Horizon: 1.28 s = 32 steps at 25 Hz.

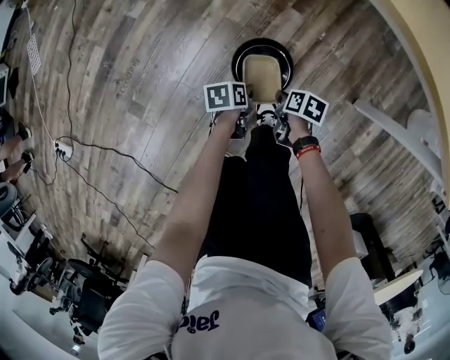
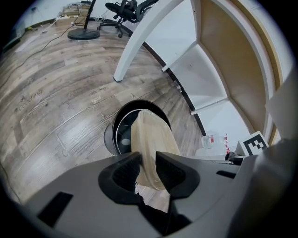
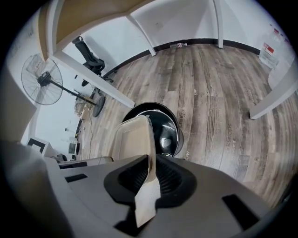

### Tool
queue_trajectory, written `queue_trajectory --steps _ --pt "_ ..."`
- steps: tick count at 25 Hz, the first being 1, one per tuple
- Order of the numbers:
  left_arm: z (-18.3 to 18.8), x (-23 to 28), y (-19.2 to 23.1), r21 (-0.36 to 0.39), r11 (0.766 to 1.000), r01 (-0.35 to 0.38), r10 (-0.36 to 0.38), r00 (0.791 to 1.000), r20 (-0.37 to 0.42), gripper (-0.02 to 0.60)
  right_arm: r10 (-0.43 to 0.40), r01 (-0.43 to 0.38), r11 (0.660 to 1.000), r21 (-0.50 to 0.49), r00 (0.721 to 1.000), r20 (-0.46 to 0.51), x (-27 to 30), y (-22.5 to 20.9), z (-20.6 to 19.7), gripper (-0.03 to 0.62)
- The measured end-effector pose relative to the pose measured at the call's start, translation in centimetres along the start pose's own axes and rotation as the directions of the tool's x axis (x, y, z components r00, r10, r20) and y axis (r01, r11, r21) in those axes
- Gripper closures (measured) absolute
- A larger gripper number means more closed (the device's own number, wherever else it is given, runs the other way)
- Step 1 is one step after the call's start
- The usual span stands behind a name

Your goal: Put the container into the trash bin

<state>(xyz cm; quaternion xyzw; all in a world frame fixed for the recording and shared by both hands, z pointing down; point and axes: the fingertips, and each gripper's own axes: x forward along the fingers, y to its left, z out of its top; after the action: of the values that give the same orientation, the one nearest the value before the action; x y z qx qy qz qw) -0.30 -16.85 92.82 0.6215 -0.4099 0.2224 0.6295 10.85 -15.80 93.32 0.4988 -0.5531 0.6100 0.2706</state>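
A beige takeaway container hangs over the round black trash bin on the wooden floor. Both grippers hold it by its near edges. My left gripper is shut on its left rim; in the left gripper view the container runs out from between the jaws toward the bin. My right gripper is shut on the right rim; in the right gripper view the container stands on edge between the jaws, partly covering the bin. The bin's shiny inside holds a small pale object.
White desk legs and a curved white desk stand to the right of the bin. An office chair and a fan stand farther off. A cable with a power strip lies on the floor at left.
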Motion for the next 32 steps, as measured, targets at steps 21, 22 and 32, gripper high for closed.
queue_trajectory --steps 21,22,32 --pt "0.8 4.4 1.2 -0.027 0.999 0.047 -0.046 0.999 0.005 0.32 0.072 -0.072 0.997 -0.018 0.997 -0.024 4.5 -1.2 2.0 0.5" --pt "1.0 4.3 1.1 -0.028 0.998 0.048 -0.048 0.999 0.015 0.314 0.083 -0.083 0.996 -0.027 0.996 -0.027 4.6 -0.9 2.1 0.47" --pt "1.2 1.5 -0.9 -0.003 0.999 0.038 -0.037 0.998 0.048 0.308 0.103 -0.106 0.987 -0.122 0.994 -0.026 1.7 0.6 2.3 0.389"
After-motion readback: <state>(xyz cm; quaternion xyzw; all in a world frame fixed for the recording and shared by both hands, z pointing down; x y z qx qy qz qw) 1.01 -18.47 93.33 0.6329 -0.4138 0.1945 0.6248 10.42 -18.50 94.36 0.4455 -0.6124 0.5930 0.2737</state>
